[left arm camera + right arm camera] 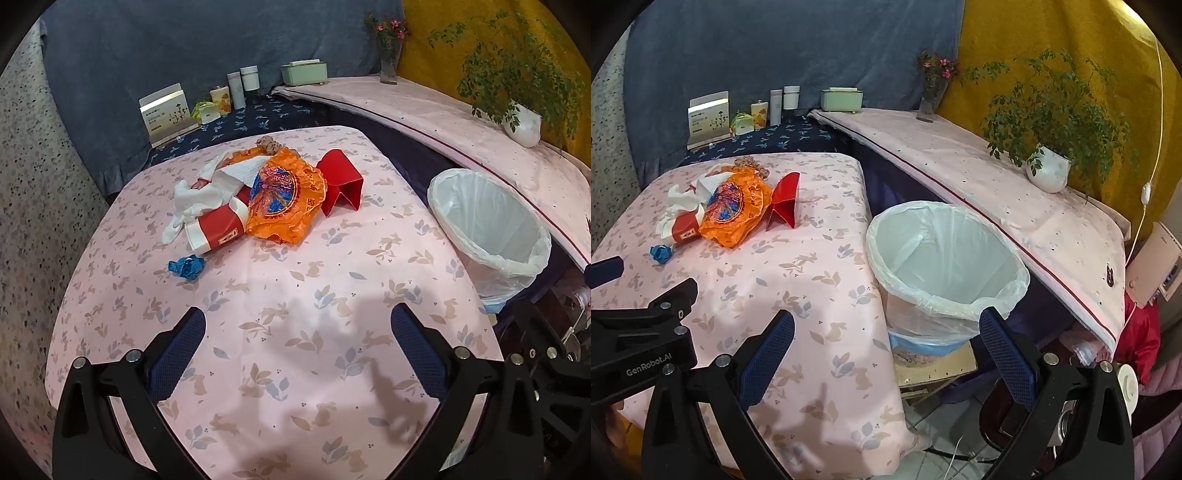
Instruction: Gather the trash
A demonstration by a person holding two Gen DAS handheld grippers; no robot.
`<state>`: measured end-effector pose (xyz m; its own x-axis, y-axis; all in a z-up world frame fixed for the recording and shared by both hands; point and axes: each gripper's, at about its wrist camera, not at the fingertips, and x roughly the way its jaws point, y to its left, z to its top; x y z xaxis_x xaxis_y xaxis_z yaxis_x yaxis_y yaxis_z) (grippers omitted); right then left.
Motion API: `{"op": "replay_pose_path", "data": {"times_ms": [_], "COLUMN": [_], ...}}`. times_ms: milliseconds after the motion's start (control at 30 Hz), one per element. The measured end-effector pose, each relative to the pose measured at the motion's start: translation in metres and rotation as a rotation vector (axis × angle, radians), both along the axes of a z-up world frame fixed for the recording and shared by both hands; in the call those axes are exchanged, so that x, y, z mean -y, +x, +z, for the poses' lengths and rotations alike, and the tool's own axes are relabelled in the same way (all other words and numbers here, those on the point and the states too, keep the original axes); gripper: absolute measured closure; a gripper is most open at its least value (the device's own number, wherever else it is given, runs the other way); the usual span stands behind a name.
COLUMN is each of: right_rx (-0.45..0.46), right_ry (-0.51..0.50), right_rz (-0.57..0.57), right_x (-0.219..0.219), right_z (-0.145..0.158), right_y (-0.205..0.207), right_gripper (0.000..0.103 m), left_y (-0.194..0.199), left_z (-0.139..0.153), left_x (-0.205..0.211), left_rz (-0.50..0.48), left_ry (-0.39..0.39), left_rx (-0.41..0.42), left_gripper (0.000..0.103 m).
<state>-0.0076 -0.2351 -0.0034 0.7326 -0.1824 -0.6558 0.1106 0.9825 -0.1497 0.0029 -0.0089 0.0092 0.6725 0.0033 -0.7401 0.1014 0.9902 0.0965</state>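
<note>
left wrist view: table point(295, 280) in pink cloth, its near half bare. lined bin point(491, 229) stands upright off the table's right edge, mouth open upward. trash heap lies toward the far left: orange bag point(284, 199) over a red-and-white carton point(218, 225) whose long axis runs from near left to far right, its far end hidden. blue scrap point(186, 266) lies apart. left gripper point(297, 328) and right gripper point(886, 332) both gape wide, holding nothing.

Tablecloth point(295, 295): pink, printed with rabbits and leaves. Wrapper point(284, 195): orange, blue emblem. Carton point(341, 181): red. Bin liner point(942, 258): white.
</note>
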Motion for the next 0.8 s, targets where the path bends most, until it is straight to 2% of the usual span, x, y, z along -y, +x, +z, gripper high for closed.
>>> {"op": "replay_pose_path", "data": {"times_ms": [800], "right_rx": [0.016], "right_ry": [0.002], "right_rz": [-0.008], "right_x": [0.0024], "right_z": [0.0016], "right_y": [-0.0030], "right_gripper": [0.007], "left_y": [-0.0005], "left_z": [-0.0029], "left_x": [-0.0004], "left_rz": [0.002], "left_ry": [-0.001], "left_rx": [0.000], "left_gripper": [0.007]}}
